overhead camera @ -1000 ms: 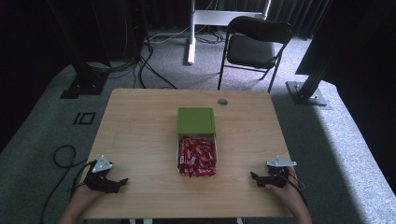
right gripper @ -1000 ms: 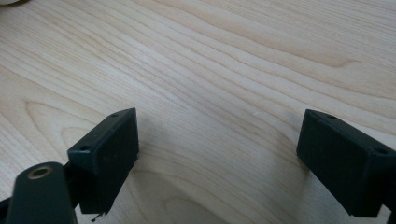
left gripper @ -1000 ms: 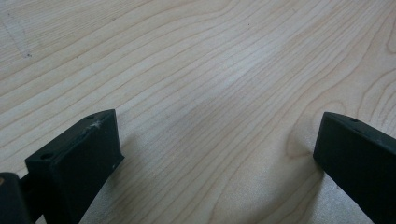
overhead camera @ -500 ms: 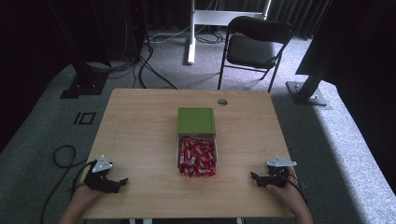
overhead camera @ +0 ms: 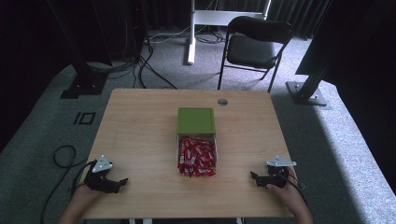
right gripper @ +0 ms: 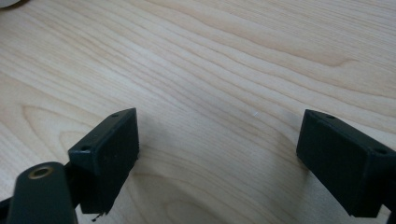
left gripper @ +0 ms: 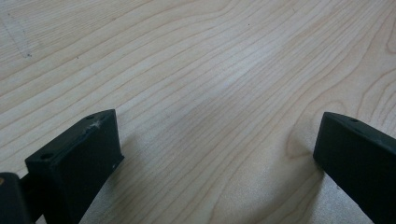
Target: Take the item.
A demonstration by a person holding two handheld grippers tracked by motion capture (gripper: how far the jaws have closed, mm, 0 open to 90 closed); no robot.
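— How do the tongs stand?
— The left gripper (overhead camera: 122, 181) at seven o'clock and the right gripper (overhead camera: 252, 175) at four o'clock both gape wide, holding nothing, low over the bare wooden table (overhead camera: 140, 135).
— And in between?
— At centre, a tray of red packets (overhead camera: 197, 156) touching a green box (overhead camera: 196, 120); their print is unreadable.
— The gripper views?
— Wood grain between the jaws.

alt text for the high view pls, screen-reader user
A wooden table holds a green box and, touching its near side, a clear tray of red packets. A person's left gripper and right gripper rest at the near corners, jaws open and empty.
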